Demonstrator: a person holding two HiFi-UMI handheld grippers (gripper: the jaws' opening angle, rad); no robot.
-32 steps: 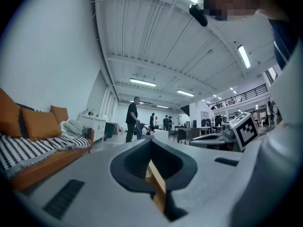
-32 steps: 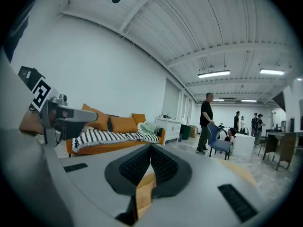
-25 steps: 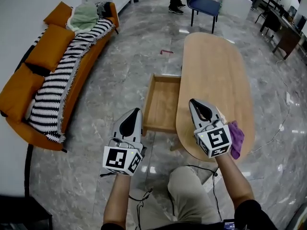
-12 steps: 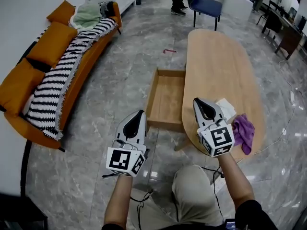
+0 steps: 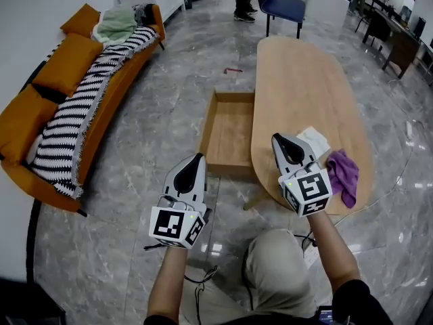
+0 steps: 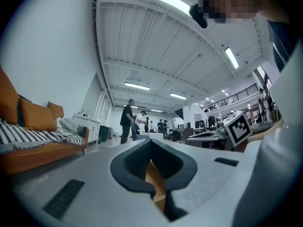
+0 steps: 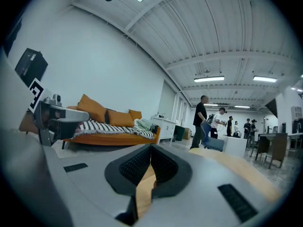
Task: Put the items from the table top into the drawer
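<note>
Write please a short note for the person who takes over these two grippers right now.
Left gripper: shut, empty, near the drawer's front corner.
Right gripper: shut, empty, at the table's near end.
Drawer: pulled open, nothing in it.
Purple cloth and white folded item: on the table, close to the right gripper.
Done: nothing put away yet.
Left: move both items into the drawer.

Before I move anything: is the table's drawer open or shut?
Open: the drawer juts out from the table's long edge in the head view, its bare wooden bottom showing, nothing inside.
</note>
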